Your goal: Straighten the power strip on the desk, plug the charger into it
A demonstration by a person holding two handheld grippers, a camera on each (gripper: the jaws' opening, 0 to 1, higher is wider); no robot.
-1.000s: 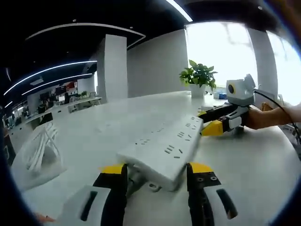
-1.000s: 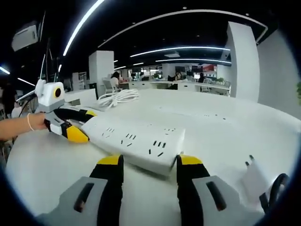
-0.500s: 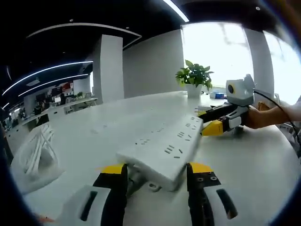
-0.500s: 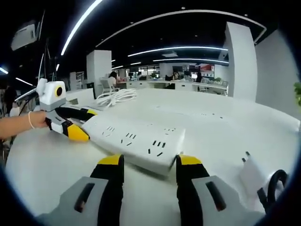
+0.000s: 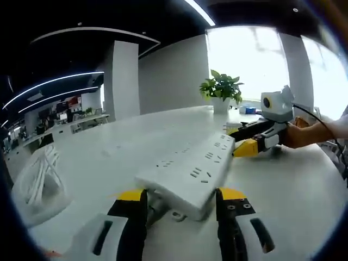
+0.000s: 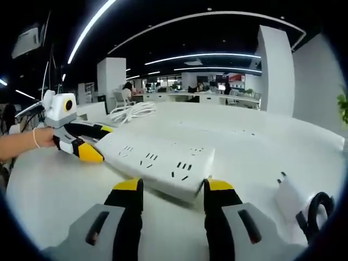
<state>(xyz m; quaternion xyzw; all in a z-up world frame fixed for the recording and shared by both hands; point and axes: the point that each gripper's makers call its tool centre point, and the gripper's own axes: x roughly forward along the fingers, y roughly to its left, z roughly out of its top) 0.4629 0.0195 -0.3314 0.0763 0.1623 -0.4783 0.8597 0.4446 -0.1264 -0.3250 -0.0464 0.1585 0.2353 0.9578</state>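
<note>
A potted plant (image 5: 221,91) stands at the far edge of the white tabletop (image 5: 136,141), and a coil of white cable (image 6: 133,112) lies toward another far edge; the white charger (image 6: 287,197) with its dark cord lies on the tabletop well apart from the power strip (image 6: 157,161), with nothing between them; the power strip lies across the middle of the tabletop, one end between each pair of jaws; the left gripper (image 5: 181,197) pinches one end of it, jaws spread to the strip's width; the right gripper (image 6: 172,186) pinches the opposite end likewise; a hand (image 5: 298,135) grips the right gripper's handle.
</note>
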